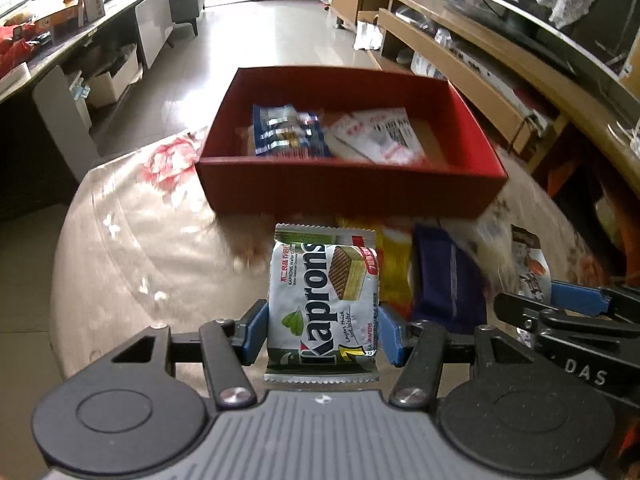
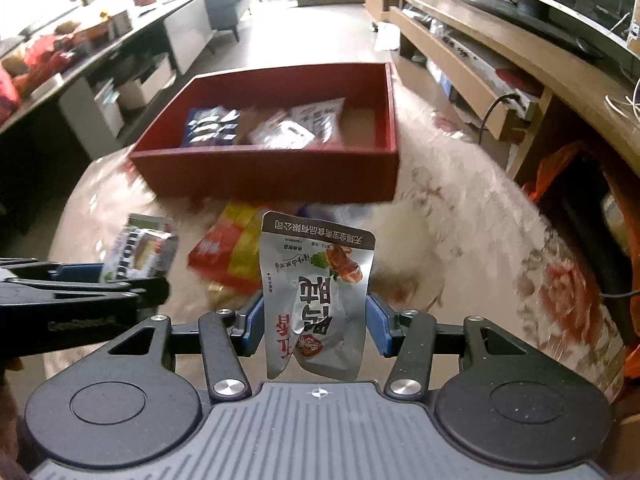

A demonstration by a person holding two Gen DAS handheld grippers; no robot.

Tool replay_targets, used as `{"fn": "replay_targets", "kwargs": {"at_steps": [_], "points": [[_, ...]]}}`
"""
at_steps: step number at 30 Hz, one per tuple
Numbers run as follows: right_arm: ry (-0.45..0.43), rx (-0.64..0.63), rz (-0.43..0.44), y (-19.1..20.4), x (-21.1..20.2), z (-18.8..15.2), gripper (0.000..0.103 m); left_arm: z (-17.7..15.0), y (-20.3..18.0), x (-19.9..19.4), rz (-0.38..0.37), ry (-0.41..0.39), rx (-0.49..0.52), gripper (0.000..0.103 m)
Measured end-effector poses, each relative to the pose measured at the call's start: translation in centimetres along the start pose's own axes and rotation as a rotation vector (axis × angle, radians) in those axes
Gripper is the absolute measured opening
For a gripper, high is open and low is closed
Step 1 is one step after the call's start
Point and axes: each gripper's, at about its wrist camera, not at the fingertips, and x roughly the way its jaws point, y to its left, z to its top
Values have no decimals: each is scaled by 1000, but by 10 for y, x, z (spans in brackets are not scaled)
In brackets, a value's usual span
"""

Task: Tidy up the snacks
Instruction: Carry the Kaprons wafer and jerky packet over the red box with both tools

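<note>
My left gripper (image 1: 323,330) is shut on a white and green Kaprons wafer pack (image 1: 323,300), held above the table. The silver snack pouch (image 2: 316,300) with red print sits between the blue pads of my right gripper (image 2: 315,326), which is shut on it. Ahead of both stands a red box (image 1: 348,190) holding a blue packet (image 1: 288,132) and white packets (image 1: 380,132). The same red box (image 2: 268,176) fills the middle of the right wrist view. Each gripper shows at the other view's edge: the right gripper (image 1: 576,304) and the left gripper (image 2: 80,280) with the wafer pack (image 2: 140,252).
On the floral tablecloth (image 1: 140,240) in front of the box lie a yellow and red packet (image 2: 232,252), a dark blue packet (image 1: 444,280) and a small brown-printed pouch (image 1: 528,260). A wooden TV cabinet (image 1: 460,52) runs along the right, a dark counter (image 1: 80,32) along the left.
</note>
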Motion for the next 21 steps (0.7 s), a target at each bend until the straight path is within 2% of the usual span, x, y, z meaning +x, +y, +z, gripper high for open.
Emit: {"fn": "replay_targets", "kwargs": {"at_steps": [12, 21], "points": [[-71, 45, 21, -15, 13, 58, 60, 57, -4, 20, -6, -45, -27, 58], [-79, 43, 28, -16, 37, 92, 60, 96, -6, 43, 1, -56, -57, 58]]}}
